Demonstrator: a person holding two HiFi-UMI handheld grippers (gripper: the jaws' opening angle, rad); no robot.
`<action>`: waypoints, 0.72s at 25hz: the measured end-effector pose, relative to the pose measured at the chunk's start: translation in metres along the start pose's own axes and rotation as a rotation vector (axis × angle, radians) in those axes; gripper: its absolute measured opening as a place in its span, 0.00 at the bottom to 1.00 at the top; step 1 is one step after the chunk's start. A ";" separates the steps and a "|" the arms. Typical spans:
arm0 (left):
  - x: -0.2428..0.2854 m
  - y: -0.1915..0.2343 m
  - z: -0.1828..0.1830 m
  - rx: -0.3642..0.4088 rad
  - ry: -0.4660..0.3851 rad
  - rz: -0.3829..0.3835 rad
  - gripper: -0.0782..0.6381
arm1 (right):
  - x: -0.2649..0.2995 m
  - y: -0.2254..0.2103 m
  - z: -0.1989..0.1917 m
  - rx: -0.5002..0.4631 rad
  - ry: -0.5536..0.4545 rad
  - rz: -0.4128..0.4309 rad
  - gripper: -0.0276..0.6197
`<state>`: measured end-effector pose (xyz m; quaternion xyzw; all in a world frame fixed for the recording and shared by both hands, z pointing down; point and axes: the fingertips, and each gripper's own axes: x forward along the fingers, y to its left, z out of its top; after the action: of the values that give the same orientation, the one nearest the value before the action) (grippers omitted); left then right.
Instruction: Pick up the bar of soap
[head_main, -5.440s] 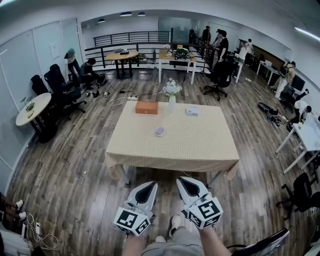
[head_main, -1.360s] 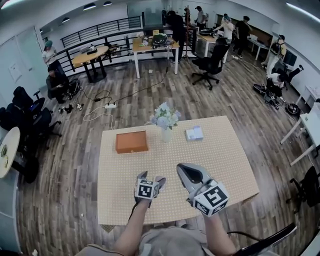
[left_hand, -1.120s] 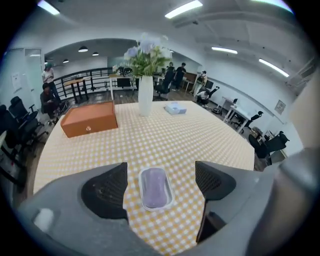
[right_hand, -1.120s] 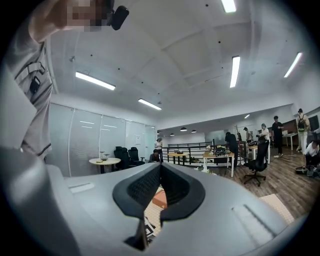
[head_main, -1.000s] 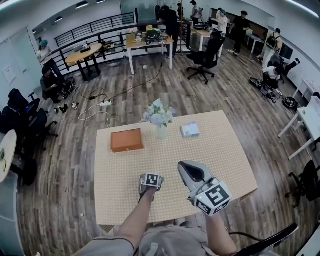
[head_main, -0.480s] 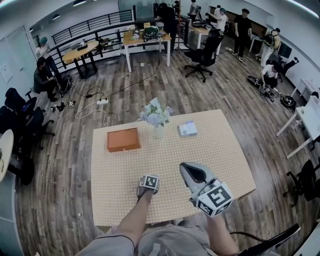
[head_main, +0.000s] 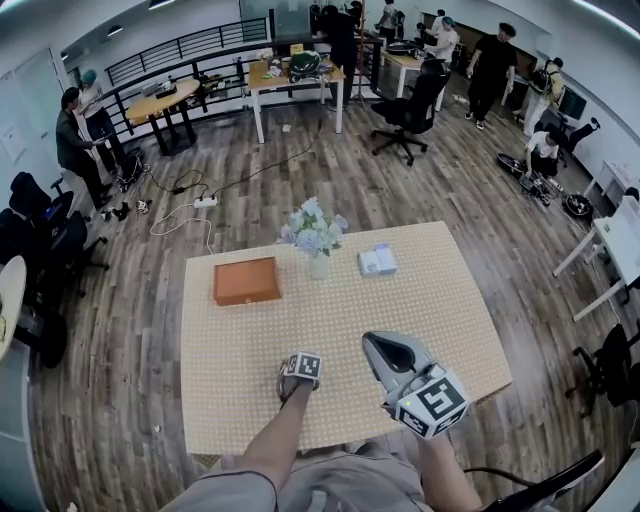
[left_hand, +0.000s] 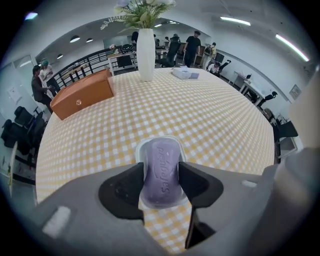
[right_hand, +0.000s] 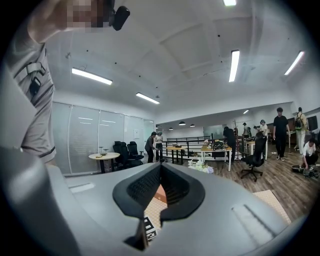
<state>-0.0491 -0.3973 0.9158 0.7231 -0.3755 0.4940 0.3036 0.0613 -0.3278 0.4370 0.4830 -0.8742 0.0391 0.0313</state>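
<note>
- Left gripper view: the left tool (left_hand: 160, 167) is closing on the purple bar of soap (left_hand: 161, 175), jaws touching its sides.
- The soap lies in a white dish (left_hand: 144, 150) near the desk's (left_hand: 215, 115) front edge.
- The right tool (right_hand: 160, 166) is squeezed shut, holding nothing.

Soap (left_hand: 161, 162) sits in its dish (left_hand: 148, 145) on the bench (left_hand: 225, 125), between the closing jaws of the left claw (left_hand: 161, 174); box (left_hand: 82, 97) ahead-left, vase (left_hand: 146, 47) straight ahead.
</note>
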 end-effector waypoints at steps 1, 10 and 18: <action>0.002 0.000 0.000 0.022 0.010 0.017 0.39 | 0.000 -0.001 -0.001 0.000 0.002 0.000 0.05; -0.002 0.001 0.004 -0.022 -0.072 -0.010 0.38 | -0.007 -0.010 -0.002 0.003 -0.001 -0.009 0.05; -0.010 0.008 0.004 -0.033 -0.142 -0.014 0.34 | -0.002 -0.009 -0.002 0.003 0.000 0.006 0.05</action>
<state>-0.0565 -0.4026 0.9056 0.7537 -0.3991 0.4332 0.2913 0.0697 -0.3308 0.4392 0.4805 -0.8755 0.0403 0.0304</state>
